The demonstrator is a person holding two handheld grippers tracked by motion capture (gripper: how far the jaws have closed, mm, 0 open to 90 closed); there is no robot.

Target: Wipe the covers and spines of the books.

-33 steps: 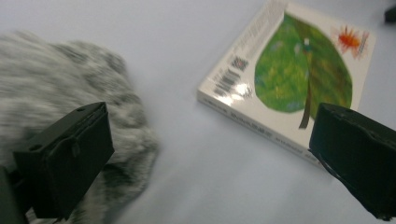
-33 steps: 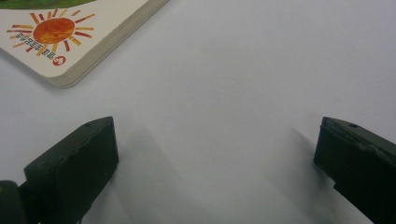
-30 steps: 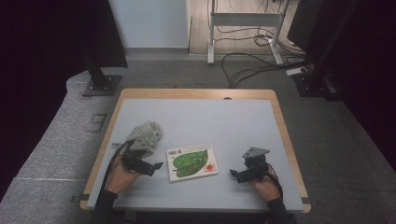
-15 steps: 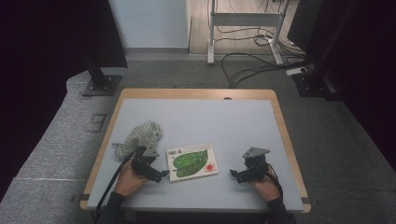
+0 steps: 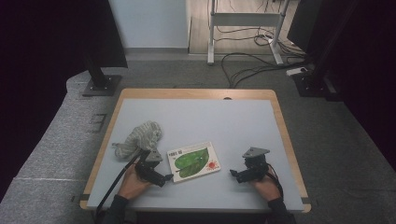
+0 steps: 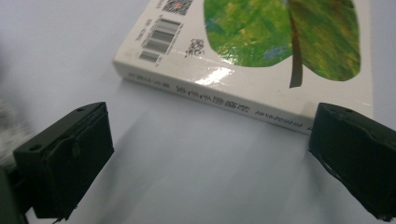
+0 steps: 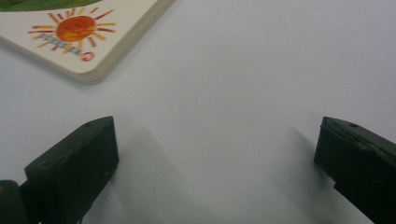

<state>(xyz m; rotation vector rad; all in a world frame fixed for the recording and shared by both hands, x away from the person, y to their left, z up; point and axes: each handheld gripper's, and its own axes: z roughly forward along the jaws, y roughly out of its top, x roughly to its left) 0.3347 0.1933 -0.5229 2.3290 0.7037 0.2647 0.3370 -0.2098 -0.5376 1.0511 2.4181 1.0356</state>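
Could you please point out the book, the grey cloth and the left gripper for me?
book (image 5: pixel 193 161): high view, on the green leaf of its cover.
grey cloth (image 5: pixel 140 136): high view, on the middle of the crumpled heap.
left gripper (image 5: pixel 169 178): high view, midway between its fingertips, beside the book's spine.

lab, dark curtains (image 5: pixel 42 56), floor cables (image 5: pixel 252 65)
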